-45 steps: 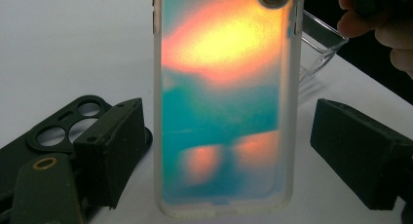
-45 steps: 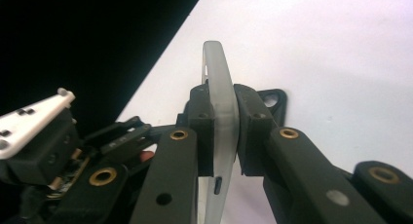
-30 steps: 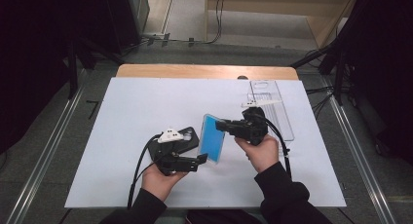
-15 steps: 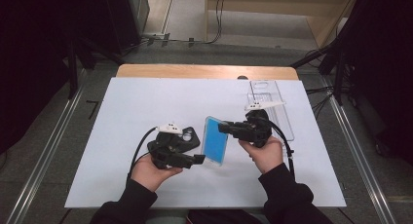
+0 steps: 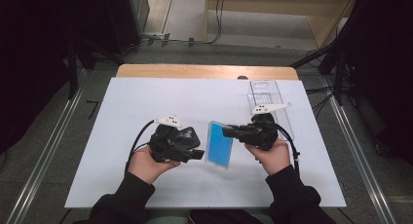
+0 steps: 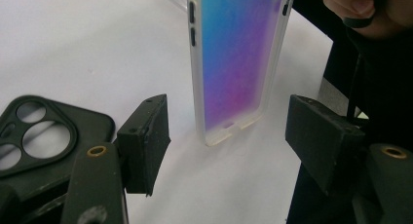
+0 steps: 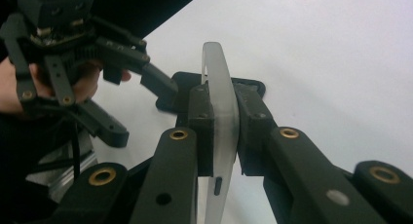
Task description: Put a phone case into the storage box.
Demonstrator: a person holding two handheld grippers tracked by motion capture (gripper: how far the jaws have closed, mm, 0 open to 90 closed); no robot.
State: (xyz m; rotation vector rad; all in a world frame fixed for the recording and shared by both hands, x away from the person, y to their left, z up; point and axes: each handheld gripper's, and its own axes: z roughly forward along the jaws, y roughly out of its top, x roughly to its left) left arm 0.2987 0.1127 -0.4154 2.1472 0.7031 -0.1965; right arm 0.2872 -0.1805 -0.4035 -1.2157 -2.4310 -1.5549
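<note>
- Right gripper: clenched on a translucent phone case with a blue-to-purple face. In the right gripper view the pads press on both sides of the case's frosted edge.
- Case position: held off the white table sheet, near the table's middle, tilted, between the two hands. In the left gripper view its lower end hangs just above the sheet, face toward the camera, side button slots visible on its left rim.
- Left gripper: released, nothing between the pads. Its jaws have just been closing but stand apart on either side of the case's lower end without touching it; the case sits beyond the fingertips.
- Black phone case: lies flat on the sheet beside the left gripper, camera cut-outs up. In the right gripper view it lies behind the held case.
- Clear plastic tray: on the sheet's far right, behind the right hand, well apart from the held case.
- Left hand: wraps the gripper body from below.
</note>
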